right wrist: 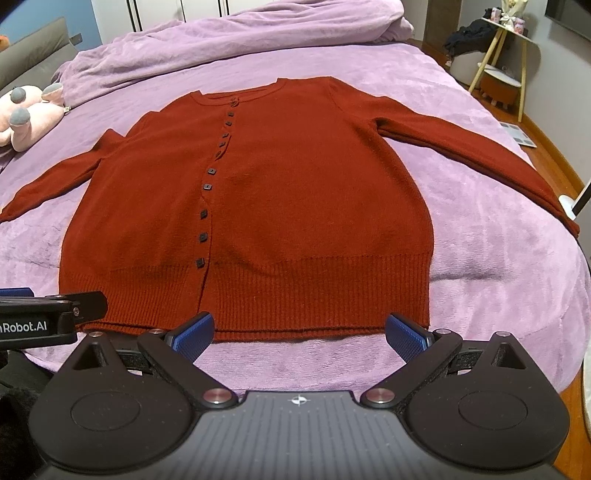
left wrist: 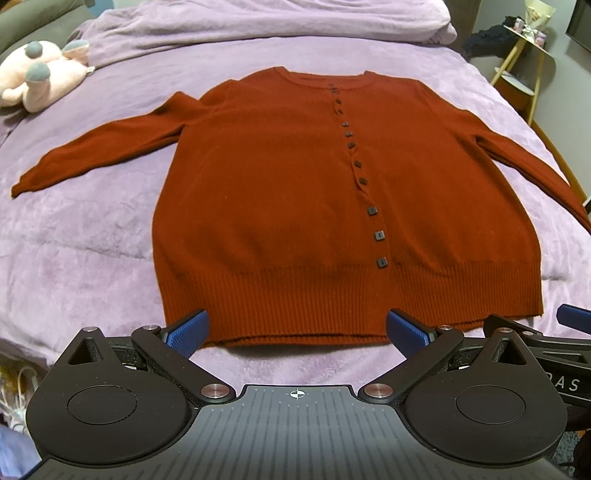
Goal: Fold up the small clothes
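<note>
A rust-red buttoned cardigan (left wrist: 280, 192) lies flat and face up on a purple bedspread (left wrist: 92, 229), both sleeves spread out to the sides, hem towards me. My left gripper (left wrist: 297, 332) hovers open just short of the ribbed hem, nothing between its blue fingers (left wrist: 186, 334). In the right wrist view the same cardigan (right wrist: 295, 192) fills the middle, and my right gripper (right wrist: 299, 334) is open over the hem's right half. Each gripper shows at the edge of the other's view: the right one (left wrist: 569, 321), the left one (right wrist: 51, 314).
A pink plush toy (left wrist: 40, 74) lies at the bed's far left. A bunched purple duvet (left wrist: 258, 26) lies across the head of the bed. A side table with yellow legs (right wrist: 506, 55) and wooden floor (right wrist: 554, 158) are to the right of the bed.
</note>
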`<state>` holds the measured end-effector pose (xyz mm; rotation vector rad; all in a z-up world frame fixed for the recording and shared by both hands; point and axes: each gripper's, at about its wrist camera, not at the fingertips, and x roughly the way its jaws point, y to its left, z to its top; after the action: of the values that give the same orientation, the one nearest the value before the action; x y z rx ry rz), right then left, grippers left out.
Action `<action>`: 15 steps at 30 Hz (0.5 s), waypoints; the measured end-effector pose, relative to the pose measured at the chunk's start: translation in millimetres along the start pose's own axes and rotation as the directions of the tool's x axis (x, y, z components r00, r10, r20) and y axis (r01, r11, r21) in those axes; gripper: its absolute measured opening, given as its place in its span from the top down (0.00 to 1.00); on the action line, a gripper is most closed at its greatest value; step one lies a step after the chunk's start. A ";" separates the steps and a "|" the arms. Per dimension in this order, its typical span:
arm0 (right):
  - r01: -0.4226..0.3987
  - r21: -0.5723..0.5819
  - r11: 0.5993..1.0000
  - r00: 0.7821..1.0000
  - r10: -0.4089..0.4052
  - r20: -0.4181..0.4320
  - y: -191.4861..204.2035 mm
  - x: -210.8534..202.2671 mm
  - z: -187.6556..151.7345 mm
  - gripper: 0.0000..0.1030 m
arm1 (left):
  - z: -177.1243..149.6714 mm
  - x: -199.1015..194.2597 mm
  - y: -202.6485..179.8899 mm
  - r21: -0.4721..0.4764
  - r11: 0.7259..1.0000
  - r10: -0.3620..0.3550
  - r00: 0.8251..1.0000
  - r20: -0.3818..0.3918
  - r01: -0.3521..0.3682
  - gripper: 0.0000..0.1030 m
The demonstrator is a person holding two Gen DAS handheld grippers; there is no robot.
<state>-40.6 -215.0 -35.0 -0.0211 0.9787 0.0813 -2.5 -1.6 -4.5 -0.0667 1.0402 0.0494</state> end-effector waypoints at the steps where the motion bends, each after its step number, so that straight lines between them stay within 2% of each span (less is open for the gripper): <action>1: -0.002 0.001 1.000 1.000 0.002 -0.001 0.0 0.1 0.0 0.04 | 0.4 0.2 0.0 0.000 1.000 0.000 1.000 -0.001 0.000 0.00; 13: -0.087 0.021 0.996 0.996 0.087 0.015 -3.0 2.1 1.2 0.04 | 1.3 11.2 1.7 -0.012 1.000 -0.006 0.999 -0.038 0.006 0.00; 15: -0.125 0.049 0.991 0.992 0.124 0.019 -8.8 5.2 2.8 0.04 | 1.4 14.2 2.5 -0.017 1.000 -0.011 0.999 -0.049 0.010 0.00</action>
<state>-34.6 -223.3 -37.9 0.0864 0.9649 0.1711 5.7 1.1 -16.2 -0.0887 1.0888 0.0473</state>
